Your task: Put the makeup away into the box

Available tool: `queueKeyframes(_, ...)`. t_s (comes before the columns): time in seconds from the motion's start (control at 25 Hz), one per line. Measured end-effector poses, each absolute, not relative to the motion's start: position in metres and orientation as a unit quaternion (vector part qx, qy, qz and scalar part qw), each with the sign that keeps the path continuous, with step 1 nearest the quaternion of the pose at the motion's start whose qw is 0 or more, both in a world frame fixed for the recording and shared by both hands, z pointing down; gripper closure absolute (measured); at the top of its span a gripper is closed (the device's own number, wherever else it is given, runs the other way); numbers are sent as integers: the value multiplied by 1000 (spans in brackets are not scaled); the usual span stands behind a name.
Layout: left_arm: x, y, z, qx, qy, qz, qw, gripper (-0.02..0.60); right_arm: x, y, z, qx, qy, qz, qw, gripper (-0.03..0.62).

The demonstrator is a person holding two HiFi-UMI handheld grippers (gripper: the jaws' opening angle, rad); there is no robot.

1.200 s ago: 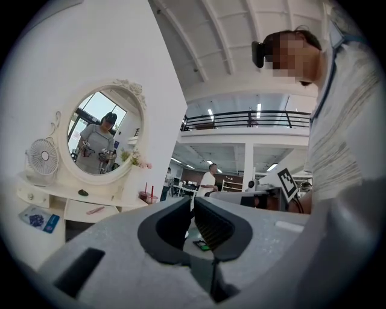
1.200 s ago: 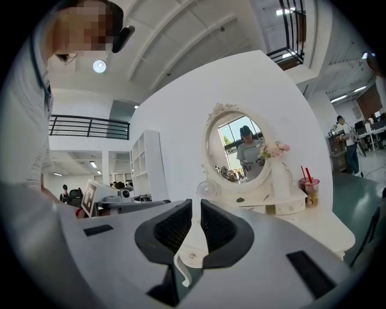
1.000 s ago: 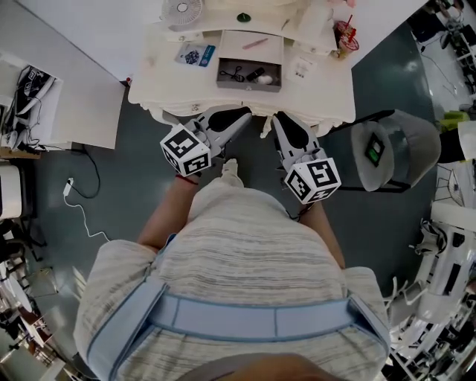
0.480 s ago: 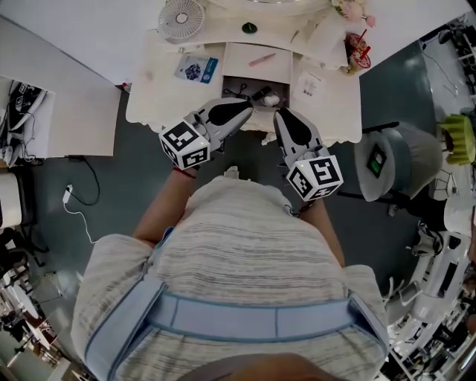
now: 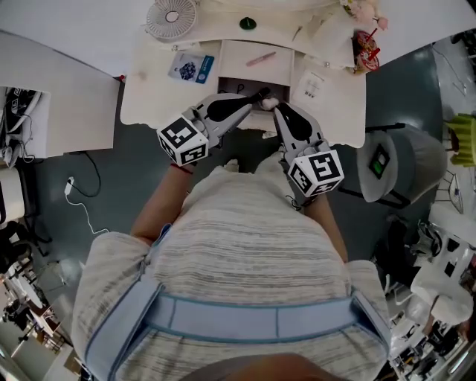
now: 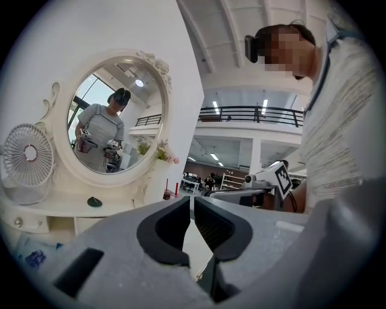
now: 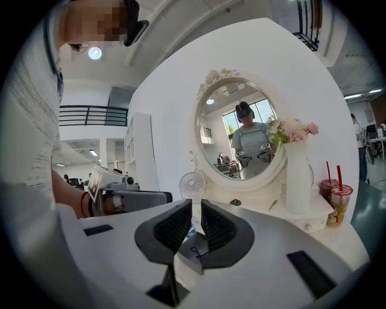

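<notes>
1. We see both grippers reaching over the front edge of the white vanity table (image 5: pixel 149 97), tips close together at its middle.
2. Left gripper (image 5: pixel 259 94): fingers clenched, only a thin slit between the pads, nothing in them.
3. Right gripper (image 5: pixel 276 109): fingers likewise drawn together and empty. Its own view looks down past the tips onto a grey surface with a black cord.
4. The grey box (image 5: pixel 232 83) sits open at the table's centre, with both gripper tips over its right part. A black cord and small dark and pale items lie inside.
5. A pink makeup stick (image 5: pixel 260 58) lies on the white panel just behind the box, outside it.
6. A blue packet (image 5: pixel 192 68) lies left of the box, and a small fan (image 5: pixel 172 16) stands at the back left.
7. An oval mirror (image 6: pixel 114 121) rises behind the table.
</notes>
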State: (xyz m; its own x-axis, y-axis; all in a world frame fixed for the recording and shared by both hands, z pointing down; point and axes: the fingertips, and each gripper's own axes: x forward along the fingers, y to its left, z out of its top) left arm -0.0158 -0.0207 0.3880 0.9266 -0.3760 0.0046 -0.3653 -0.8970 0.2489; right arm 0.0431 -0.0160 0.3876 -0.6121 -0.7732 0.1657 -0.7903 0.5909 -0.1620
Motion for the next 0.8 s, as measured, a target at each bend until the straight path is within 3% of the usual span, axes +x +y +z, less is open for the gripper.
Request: queueKeyframes(0.8, -48, -61, 415, 957, -254, -3, 138, 565, 6, -69, 405, 375, -919, 109, 58, 583)
